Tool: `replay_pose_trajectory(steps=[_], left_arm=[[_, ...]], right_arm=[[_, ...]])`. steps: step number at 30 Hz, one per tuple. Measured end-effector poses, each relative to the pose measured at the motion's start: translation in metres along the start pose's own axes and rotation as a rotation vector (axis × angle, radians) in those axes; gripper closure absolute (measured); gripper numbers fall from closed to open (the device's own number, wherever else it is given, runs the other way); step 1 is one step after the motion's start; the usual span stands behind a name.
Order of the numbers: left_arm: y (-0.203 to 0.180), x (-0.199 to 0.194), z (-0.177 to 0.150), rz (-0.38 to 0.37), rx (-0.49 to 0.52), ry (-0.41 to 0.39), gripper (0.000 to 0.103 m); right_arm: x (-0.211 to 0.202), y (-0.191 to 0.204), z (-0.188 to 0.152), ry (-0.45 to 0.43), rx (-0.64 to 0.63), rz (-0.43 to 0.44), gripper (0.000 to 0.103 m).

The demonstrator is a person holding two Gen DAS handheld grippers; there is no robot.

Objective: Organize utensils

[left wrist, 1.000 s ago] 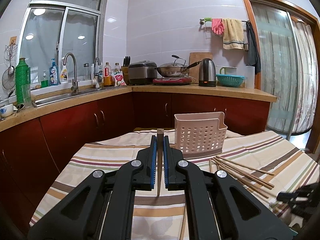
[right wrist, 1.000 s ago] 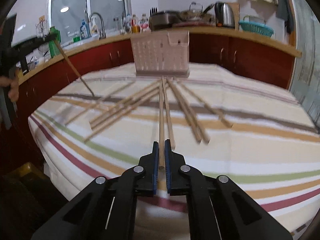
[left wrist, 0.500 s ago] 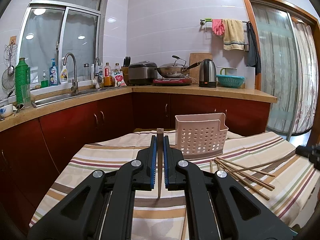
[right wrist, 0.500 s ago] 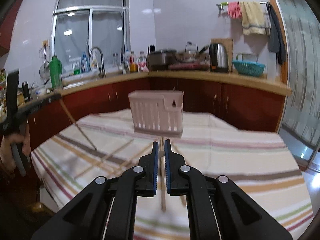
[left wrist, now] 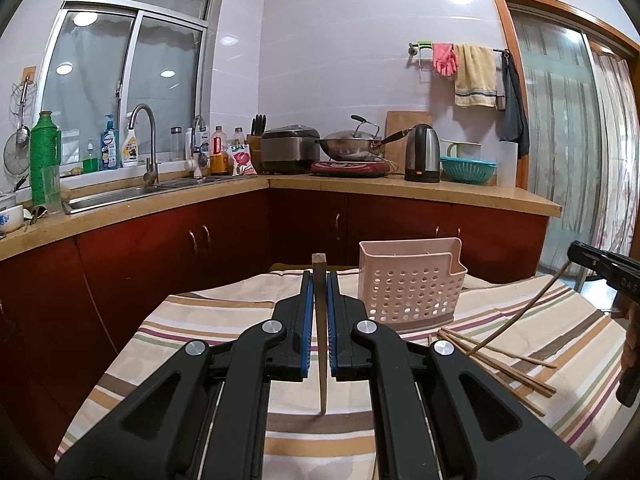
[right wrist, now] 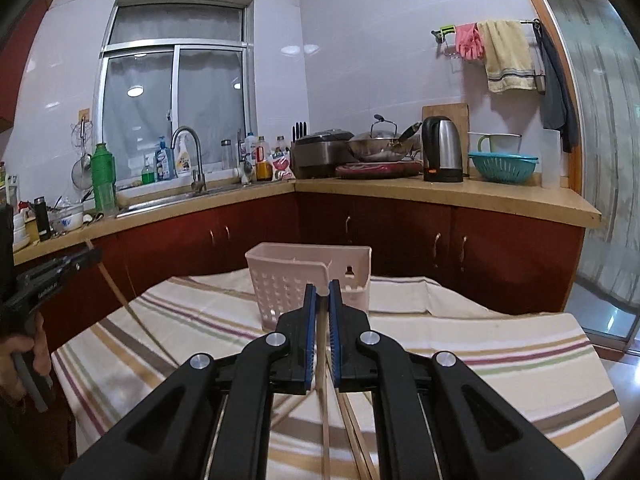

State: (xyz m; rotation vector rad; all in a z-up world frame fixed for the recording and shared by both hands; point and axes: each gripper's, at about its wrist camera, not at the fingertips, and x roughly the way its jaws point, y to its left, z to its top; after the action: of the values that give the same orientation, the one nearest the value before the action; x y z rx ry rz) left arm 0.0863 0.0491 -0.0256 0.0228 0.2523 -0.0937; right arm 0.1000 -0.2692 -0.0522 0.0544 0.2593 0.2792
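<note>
1. Striped cotton tablecloth (left wrist: pixel 224 320) in beige, brown and maroon covers the round table and hangs loose at its edge; a low sweep by either tool could, I think, drag it and shift everything on it.
2. The pale pink perforated plastic utensil caddy (left wrist: pixel 408 284) stands upright near the far edge; it looks light, so a hard sideways poke might tip it or push it off.
3. The left gripper (left wrist: pixel 319 276) is clamped narrow on one slim brown wooden chopstick (left wrist: pixel 320 320), tip hanging down over the cloth. Held that far up, it could pivot and miss the caddy's mouth.
4. The right gripper (right wrist: pixel 322 288) pinches a second pale wooden chopstick (right wrist: pixel 323 412) the same way, straight before the caddy.
5. The loose wooden chopsticks (left wrist: pixel 508 364) lie crossed beside the caddy; a trailing tip could scatter them.
</note>
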Motion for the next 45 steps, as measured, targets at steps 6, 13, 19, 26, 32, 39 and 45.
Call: replay_pose_trajectory(steps=[6, 13, 19, 26, 32, 39, 45], left_arm=[[0.001, 0.009, 0.009, -0.01, -0.008, -0.017, 0.096], [-0.002, 0.021, 0.035, -0.078, -0.048, -0.055, 0.096], [-0.013, 0.036, 0.075, -0.135, -0.041, -0.119, 0.096], [-0.026, 0.063, 0.124, -0.186, -0.067, -0.194, 0.096], [-0.044, 0.084, 0.153, -0.151, -0.046, -0.292, 0.096], [-0.056, 0.123, 0.15, -0.13, -0.071, -0.295, 0.096], [-0.058, 0.17, 0.111, -0.13, -0.111, -0.153, 0.096]], right_arm=[[0.01, 0.003, 0.015, -0.018, -0.002, 0.002, 0.096], [0.011, -0.002, 0.039, -0.054, 0.011, 0.019, 0.096], [0.012, -0.009, 0.072, -0.115, 0.002, 0.021, 0.096], [0.021, -0.019, 0.11, -0.193, -0.017, 0.017, 0.096], [0.047, -0.032, 0.123, -0.2, -0.022, 0.005, 0.096], [0.082, -0.047, 0.119, -0.163, 0.018, 0.012, 0.096], [0.116, -0.056, 0.094, -0.065, 0.073, 0.035, 0.096]])
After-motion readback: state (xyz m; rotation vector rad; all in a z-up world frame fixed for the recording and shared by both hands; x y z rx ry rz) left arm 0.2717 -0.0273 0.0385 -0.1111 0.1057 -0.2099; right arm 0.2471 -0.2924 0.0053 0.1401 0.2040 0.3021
